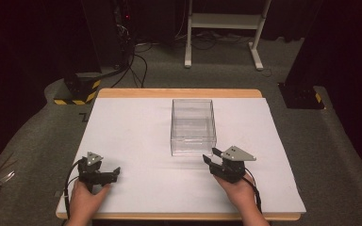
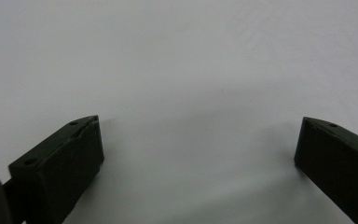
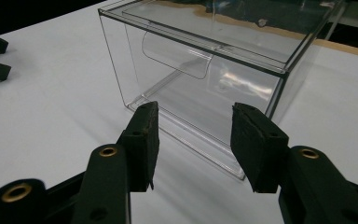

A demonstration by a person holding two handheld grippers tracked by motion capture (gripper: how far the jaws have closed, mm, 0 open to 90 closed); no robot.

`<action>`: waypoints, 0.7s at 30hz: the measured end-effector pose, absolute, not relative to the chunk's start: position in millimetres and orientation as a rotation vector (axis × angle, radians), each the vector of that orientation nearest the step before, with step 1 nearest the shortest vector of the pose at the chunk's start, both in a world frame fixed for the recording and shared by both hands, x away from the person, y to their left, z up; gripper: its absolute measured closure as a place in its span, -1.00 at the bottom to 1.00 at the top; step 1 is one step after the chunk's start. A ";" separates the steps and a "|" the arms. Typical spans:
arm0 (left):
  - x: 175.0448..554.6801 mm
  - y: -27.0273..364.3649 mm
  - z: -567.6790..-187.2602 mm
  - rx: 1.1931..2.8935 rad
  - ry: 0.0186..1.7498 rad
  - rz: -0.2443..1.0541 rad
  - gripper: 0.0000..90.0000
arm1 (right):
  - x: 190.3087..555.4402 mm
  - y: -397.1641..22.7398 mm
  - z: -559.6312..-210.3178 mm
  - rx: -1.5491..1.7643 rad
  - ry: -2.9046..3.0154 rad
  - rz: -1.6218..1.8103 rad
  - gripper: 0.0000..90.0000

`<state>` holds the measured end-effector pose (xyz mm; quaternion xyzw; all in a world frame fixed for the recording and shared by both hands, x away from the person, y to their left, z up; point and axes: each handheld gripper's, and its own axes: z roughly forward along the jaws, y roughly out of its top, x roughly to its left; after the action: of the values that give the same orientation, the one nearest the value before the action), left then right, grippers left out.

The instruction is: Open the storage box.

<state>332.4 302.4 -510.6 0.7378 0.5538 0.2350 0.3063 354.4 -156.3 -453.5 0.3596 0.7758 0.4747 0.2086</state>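
White tabletop w/ clear plastic box standing upright at its centre. Right tool just beside box's near right corner, jaws apart, nothing btwn them, not touching box. Left tool rests near front left edge, well apart from box, jaws wide open, empty

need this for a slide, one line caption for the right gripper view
Right gripper, jaws open, faces the near wall of a clear box on the white table.

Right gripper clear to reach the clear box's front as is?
Probably yes: the right gripper points at the clear box with open jaws, and nothing but bare white table lies between them.
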 end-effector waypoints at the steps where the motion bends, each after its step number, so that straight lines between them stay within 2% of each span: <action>1: 332.4 302.4 -510.6 1.953 1.465 0.622 -0.98 | 355.5 -155.2 -453.7 1.002 2.162 1.317 0.19; 21: 332.5 302.5 -510.6 1.953 1.465 0.621 -0.98 | 385.0 -137.0 -456.6 1.024 2.181 1.374 0.16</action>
<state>332.5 302.5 -510.6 0.7381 0.5536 0.2345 0.3062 385.0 -137.0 -456.6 0.3629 0.7731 0.4869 0.1830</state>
